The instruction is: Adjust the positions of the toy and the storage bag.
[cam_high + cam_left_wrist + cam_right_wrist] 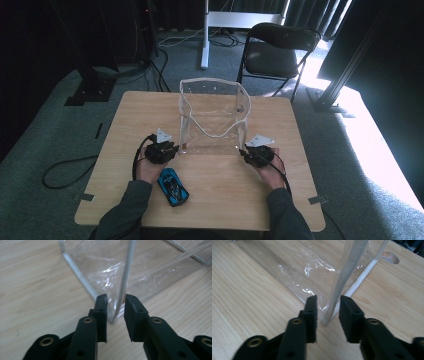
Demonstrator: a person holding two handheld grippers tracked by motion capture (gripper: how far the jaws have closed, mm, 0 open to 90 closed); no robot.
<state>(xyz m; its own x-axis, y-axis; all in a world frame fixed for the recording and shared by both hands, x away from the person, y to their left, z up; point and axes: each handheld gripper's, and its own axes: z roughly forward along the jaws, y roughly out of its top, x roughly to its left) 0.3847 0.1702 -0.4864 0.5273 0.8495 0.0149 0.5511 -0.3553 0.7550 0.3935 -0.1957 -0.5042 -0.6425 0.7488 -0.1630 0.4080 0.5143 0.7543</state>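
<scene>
A clear plastic bag with white trim stands upright and open-topped in the middle of the wooden table. My left gripper is at its near left bottom corner. In the left gripper view the bag's white vertical seam runs down into the gap of the open left gripper, untouched. My right gripper is at the near right bottom corner, and the right gripper view shows the right gripper open around the seam there. A blue toy car lies by my left wrist.
A black folding chair stands beyond the table's far right corner, with a white stand post behind the table. Cables lie on the carpet to the left. Bare wood stretches between my forearms and to both sides of the bag.
</scene>
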